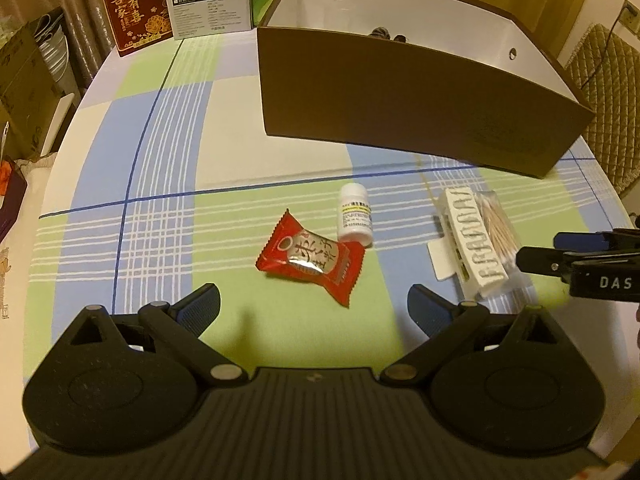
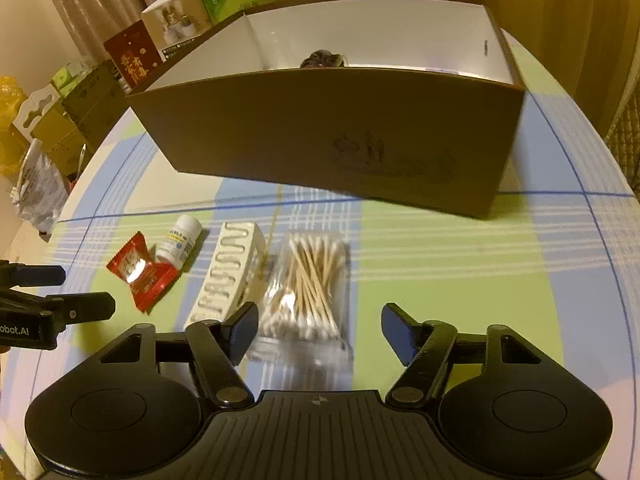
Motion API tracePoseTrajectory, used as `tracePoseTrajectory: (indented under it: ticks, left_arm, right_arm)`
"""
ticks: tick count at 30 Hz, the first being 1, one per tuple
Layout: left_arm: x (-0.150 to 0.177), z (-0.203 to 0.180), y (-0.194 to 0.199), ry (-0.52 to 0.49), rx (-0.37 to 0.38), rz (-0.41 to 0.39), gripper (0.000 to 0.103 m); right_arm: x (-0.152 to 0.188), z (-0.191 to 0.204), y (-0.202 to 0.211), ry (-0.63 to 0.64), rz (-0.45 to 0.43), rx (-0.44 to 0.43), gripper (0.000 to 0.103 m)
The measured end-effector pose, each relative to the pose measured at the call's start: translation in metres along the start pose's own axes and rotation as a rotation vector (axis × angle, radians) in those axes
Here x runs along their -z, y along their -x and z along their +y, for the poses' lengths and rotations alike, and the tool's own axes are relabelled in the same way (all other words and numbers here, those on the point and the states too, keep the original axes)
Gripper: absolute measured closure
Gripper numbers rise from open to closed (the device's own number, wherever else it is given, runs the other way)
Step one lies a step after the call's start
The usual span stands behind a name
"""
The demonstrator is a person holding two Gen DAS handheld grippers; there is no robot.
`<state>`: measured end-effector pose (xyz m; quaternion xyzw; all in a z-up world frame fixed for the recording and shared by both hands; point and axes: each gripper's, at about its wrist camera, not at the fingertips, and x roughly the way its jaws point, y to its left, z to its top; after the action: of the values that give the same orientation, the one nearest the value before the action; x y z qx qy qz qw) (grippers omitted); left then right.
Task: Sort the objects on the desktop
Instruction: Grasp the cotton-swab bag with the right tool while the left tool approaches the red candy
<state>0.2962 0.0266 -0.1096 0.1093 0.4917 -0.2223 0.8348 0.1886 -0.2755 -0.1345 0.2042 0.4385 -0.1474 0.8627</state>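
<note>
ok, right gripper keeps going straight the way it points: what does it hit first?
Most likely the bag of cotton swabs. It lies between the open fingers of the right gripper, directly ahead on the tablecloth. The white hair clip sits just beside the left finger; depth there is unclear, so it might graze.

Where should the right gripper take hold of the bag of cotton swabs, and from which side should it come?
Probably across the middle of the bag of cotton swabs, coming down from above with the right gripper. The bag lies flat on the tablecloth, its long axis pointing away from the gripper, so the narrow width fits the open jaws. The white hair clip lies close on the left, so keep that finger clear.
</note>
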Motion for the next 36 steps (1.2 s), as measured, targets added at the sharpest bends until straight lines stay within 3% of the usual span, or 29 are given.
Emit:
tracePoseTrajectory:
  ticks: [10,12,14,25,29,36]
  left_arm:
    - [-0.011,0.000,-0.025,-0.001,-0.022,-0.001,0.005]
    - [-0.012,-0.002,-0.032,-0.019,-0.031,0.006,0.004]
    - [-0.014,-0.001,-0.037,-0.021,-0.036,0.014,0.005]
    - [-0.017,0.000,-0.055,-0.034,-0.041,0.018,0.006]
    - [-0.015,0.000,-0.066,-0.089,-0.056,0.022,0.016]
    - [-0.005,0.011,-0.061,-0.133,0.018,0.003,0.040]
  right_arm:
    - [-0.011,0.003,-0.032,0.024,-0.012,-0.007,0.044]
    - [-0.011,0.003,-0.036,0.045,-0.005,0.006,0.060]
    - [-0.010,0.001,-0.039,0.065,0.019,0.039,0.069]
    - [0.001,-0.053,-0.016,-0.058,0.002,0.135,0.069]
    - [0.008,-0.065,-0.004,-0.078,0.001,0.158,0.069]
    - [0.020,-0.069,0.008,-0.061,0.010,0.179,0.069]
